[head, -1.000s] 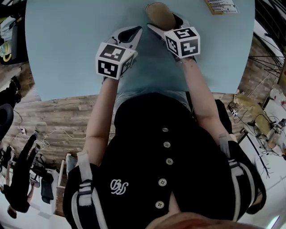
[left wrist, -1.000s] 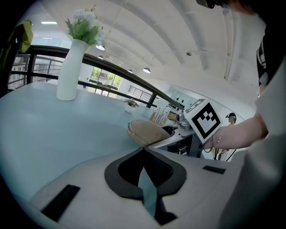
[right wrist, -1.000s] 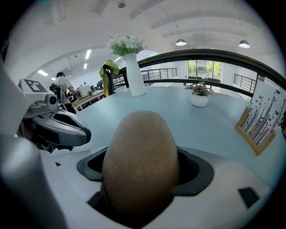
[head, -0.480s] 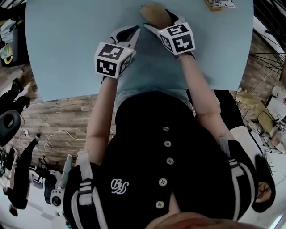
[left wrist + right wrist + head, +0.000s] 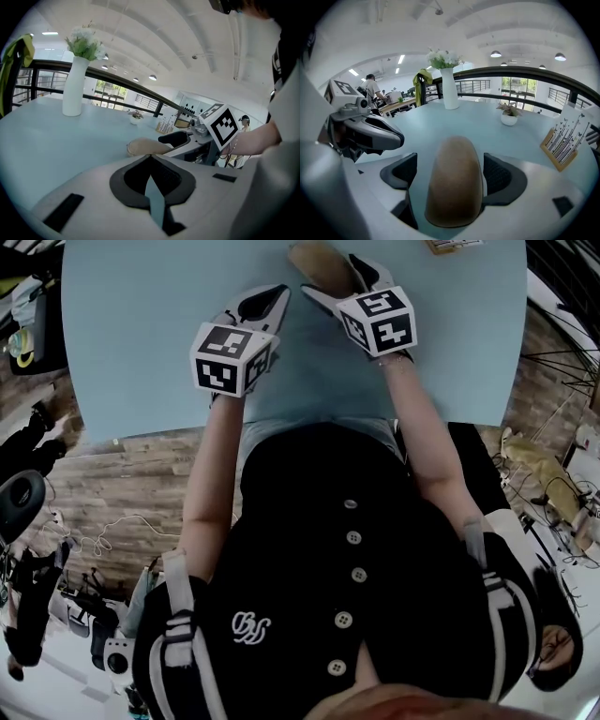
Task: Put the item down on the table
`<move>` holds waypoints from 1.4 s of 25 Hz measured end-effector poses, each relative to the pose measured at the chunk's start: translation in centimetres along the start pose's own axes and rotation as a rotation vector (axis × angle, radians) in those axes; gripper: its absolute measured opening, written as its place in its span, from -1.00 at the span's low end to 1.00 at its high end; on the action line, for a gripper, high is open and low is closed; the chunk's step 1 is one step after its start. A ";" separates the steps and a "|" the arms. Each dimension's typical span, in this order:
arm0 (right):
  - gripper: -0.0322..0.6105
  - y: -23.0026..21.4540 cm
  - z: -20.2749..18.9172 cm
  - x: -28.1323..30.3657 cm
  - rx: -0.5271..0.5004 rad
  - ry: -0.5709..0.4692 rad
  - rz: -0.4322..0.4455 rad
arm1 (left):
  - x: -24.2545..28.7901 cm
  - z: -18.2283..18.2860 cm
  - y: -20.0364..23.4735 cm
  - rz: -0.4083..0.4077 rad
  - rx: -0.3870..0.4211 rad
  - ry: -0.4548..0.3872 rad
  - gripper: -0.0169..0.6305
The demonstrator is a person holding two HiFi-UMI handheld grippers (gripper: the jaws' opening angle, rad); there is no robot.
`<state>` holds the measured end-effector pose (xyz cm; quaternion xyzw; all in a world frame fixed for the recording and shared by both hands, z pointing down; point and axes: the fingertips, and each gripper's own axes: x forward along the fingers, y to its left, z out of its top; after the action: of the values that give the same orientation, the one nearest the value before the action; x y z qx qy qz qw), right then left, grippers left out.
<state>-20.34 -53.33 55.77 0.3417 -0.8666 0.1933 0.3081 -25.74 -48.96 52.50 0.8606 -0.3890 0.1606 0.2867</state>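
Note:
A tan, rounded oblong item [image 5: 315,261] sticks out forward from between the jaws of my right gripper [image 5: 336,282], which is shut on it over the pale blue table [image 5: 141,343]. In the right gripper view the item [image 5: 454,183] fills the gap between both dark pads [image 5: 502,176]. My left gripper [image 5: 270,301] is just to the left of it, jaws closed together with nothing in them. In the left gripper view its tips [image 5: 150,157] meet, and the item [image 5: 145,146] lies low over the table beyond them. Whether the item touches the table cannot be told.
A tall white vase with flowers [image 5: 450,89] stands farther back on the table, with a small potted plant [image 5: 509,117] to its right. A wooden stand of printed cards [image 5: 565,140] sits at the right. The table's near edge [image 5: 309,427] runs just under my forearms.
Both grippers have drifted a little away from me across the table; the left one also shifted slightly left. The right gripper still grips the item.

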 end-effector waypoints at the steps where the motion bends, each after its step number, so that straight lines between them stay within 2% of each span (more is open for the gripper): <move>1: 0.46 0.2 0.3 -0.6 0.003 -0.018 0.007 | -0.2 0.2 -0.3 0.007 0.009 -0.007 -0.92; 6: 0.41 1.3 2.4 -3.8 0.036 -0.126 0.046 | -1.4 1.6 -2.0 0.026 0.059 -0.053 -0.92; 14: 0.20 3.2 4.8 -8.6 0.083 -0.280 0.088 | -3.6 5.0 -4.7 0.032 0.144 -0.149 -0.92; 20: -0.27 4.0 5.4 -12.4 0.101 -0.385 0.073 | -4.6 6.1 -6.6 0.023 0.151 -0.186 -0.92; 25: -0.86 3.8 5.4 -15.0 0.133 -0.469 0.036 | -4.6 5.5 -8.1 0.006 0.153 -0.183 -0.92; 29: -0.86 3.8 5.1 -16.3 0.159 -0.492 0.039 | -4.4 5.0 -9.2 -0.008 0.149 -0.172 -0.92; 35: -0.86 4.5 4.1 -16.0 0.166 -0.464 0.047 | -4.2 4.2 -9.2 -0.010 0.131 -0.151 -0.92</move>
<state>-15.89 -44.87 41.54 0.3808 -0.9030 0.1872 0.0669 -21.24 -44.25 43.76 0.8891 -0.3941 0.1189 0.2002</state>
